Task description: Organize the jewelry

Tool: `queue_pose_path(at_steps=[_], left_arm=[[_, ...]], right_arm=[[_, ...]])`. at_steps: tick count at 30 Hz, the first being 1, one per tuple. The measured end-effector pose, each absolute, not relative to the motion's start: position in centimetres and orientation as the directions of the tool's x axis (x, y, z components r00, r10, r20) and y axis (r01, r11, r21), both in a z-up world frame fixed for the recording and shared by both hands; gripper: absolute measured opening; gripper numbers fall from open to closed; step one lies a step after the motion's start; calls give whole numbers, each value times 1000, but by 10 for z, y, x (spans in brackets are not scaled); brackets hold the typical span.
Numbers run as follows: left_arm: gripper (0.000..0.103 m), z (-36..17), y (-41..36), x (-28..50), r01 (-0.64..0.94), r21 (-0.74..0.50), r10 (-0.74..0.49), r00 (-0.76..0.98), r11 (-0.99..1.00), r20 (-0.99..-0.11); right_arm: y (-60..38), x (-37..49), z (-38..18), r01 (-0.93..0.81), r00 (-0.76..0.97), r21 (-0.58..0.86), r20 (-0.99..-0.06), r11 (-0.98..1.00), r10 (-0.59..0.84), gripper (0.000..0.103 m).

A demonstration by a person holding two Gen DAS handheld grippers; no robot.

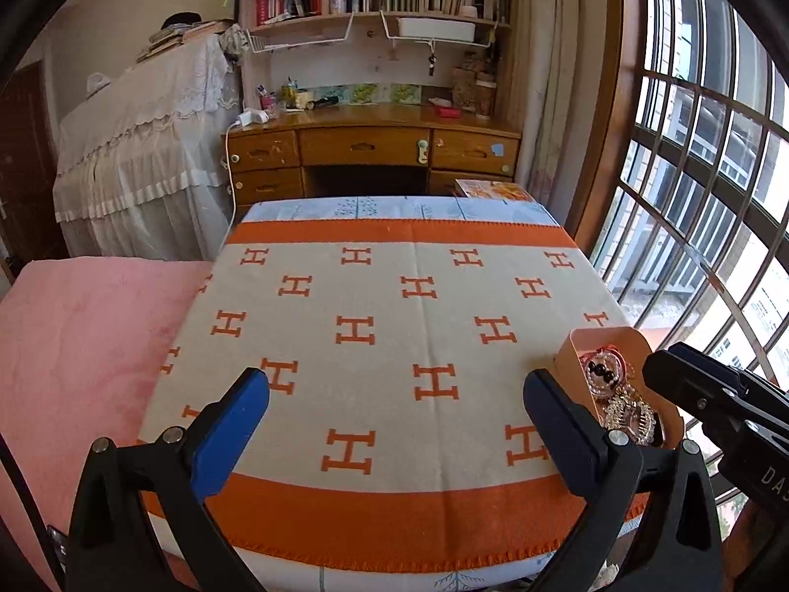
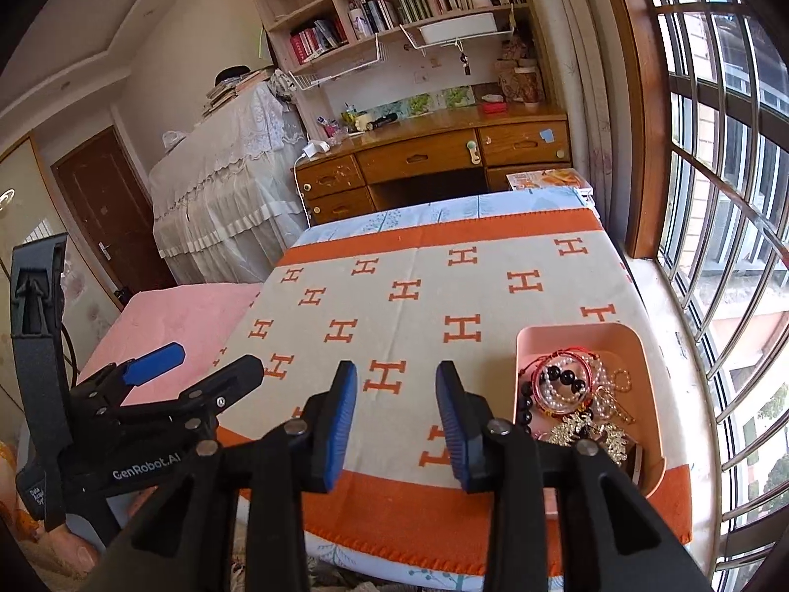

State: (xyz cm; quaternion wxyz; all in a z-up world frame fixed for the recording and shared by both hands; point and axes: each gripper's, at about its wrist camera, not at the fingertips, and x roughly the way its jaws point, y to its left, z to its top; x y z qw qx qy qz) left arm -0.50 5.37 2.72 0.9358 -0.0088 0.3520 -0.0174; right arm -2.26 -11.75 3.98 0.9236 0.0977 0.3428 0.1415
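Your jewelry point(image 2: 574, 394) all sits heaped in the pink tray point(image 2: 646, 360) at the near right corner of the counter point(image 2: 419, 296), on the orange-and-cream H-pattern cloth; nothing lies loose on the cloth. That fits either a pile waiting to be sorted or pieces just gathered in, so judge which before you reach. Your left gripper point(image 1: 397, 424) hangs over the bare cloth with its fingers spread wide and empty. Your right gripper point(image 2: 397, 424) hovers just left of the tray, fingers parted and holding nothing. The beads, pearls and chains overlap, so pinch one strand at a free loop and lift slowly to keep others from snagging.
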Motion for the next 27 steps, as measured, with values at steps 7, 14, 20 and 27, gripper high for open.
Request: queue_pose_path(at_steps=[7,14,20,27], left_arm=[[102,40,64,-12,-26,-19,9,784,999,-621],[102,30,50,-16,17,-27,-31,750,999,-661],[102,17,31,-18,51,-29,-57,713,998,-699],[102,3,11,-17,72,-21,-64,671,997,-738]], right_arm=[[-101,-26,51,-194,758,228,-582,954,293,45],[-102,-29,43,-135,723,208,-648,969,240,51],[-113,-40,32,-73,691,179,-700,981,179,51],[-127,-49,22,-32,675,155,-725,987,135,51]])
